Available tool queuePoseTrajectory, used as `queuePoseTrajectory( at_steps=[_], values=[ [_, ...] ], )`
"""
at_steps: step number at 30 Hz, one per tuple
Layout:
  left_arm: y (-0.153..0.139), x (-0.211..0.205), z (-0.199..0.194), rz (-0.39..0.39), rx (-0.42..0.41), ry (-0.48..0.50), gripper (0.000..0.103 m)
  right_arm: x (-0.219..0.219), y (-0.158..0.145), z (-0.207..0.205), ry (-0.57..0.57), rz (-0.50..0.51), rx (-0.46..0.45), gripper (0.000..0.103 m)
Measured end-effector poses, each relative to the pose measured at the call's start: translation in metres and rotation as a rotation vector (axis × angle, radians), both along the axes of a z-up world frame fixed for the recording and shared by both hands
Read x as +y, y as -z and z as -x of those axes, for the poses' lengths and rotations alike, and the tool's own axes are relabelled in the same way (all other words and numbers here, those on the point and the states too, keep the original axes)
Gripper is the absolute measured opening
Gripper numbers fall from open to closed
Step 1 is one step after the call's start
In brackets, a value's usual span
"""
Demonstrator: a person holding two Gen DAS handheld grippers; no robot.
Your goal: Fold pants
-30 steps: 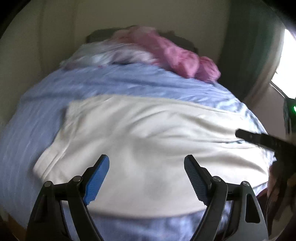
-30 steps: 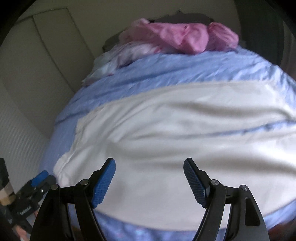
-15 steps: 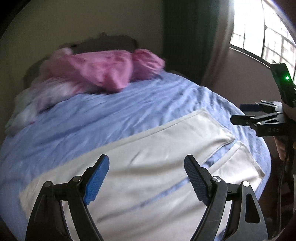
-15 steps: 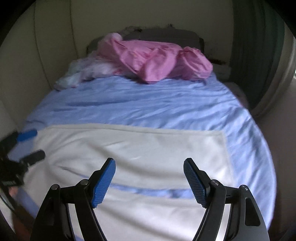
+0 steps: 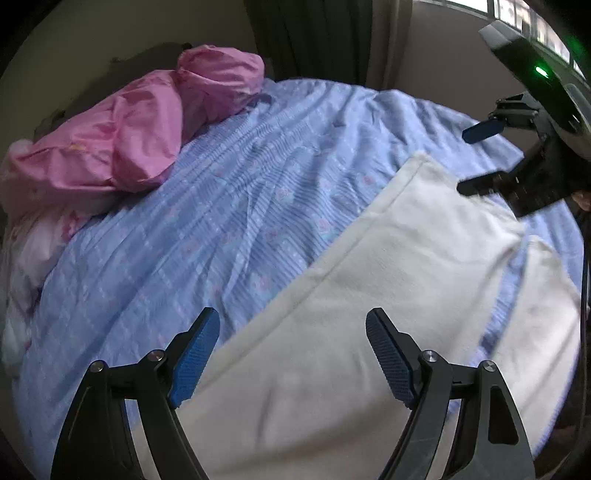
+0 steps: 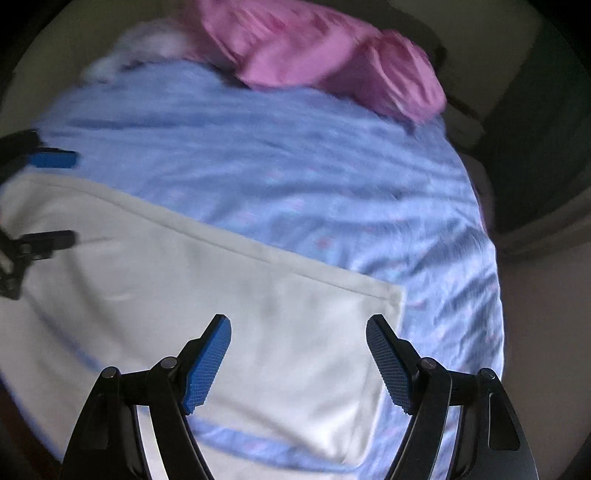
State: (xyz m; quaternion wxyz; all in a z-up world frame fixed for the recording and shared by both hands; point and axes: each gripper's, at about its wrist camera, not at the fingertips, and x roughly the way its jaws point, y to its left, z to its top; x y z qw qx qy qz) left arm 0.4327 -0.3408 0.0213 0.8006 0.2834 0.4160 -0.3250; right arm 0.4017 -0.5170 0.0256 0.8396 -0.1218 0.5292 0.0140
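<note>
Left wrist view: my left gripper (image 5: pixel 291 354) and right gripper (image 5: pixel 476 155) gape wide, empty, over flat pants (image 5: pixel 369 295).
Folding unstarted, I judge; next, grasp leg hems at right of frame.

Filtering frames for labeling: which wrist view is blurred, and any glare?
Right wrist view: motion-smeared across the blue bedspread and pink bedding, though the gripper fingers stay sharp. Left wrist view: mostly crisp, white pants readable; window blown out top right. Both: heavy fisheye vignette.

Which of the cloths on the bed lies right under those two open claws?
The cream pants, spread flat on the blue bedsheet. Both the left gripper and the right gripper hover over them; the pink bedding is bunched far off.
</note>
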Motion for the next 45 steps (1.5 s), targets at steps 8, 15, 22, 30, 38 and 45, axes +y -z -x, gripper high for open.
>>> queuePoseTrajectory(
  at_steps=[8,15,22,30,38,45],
  values=[
    [0.047,-0.057,-0.039,0.030,0.136,0.014,0.065,-0.120,0.052,-0.036,0.371,-0.249,-0.033,0.076],
    [0.077,-0.081,-0.057,0.031,0.180,0.015,0.052,-0.161,0.084,-0.044,0.479,-0.424,-0.079,0.068],
    [0.102,-0.085,-0.066,0.025,0.232,0.014,0.046,-0.165,0.114,-0.052,0.457,-0.526,-0.048,0.062],
    [0.100,-0.094,-0.049,0.028,0.151,0.064,0.013,-0.156,0.122,-0.053,0.406,-0.461,-0.102,0.022],
    [0.082,-0.099,-0.063,0.077,0.043,-0.015,0.010,-0.164,0.094,-0.043,0.456,-0.430,-0.270,0.014],
    [0.091,-0.117,-0.061,-0.017,-0.073,-0.082,0.038,-0.151,0.108,-0.063,0.541,-0.241,-0.216,0.041]
  ],
)
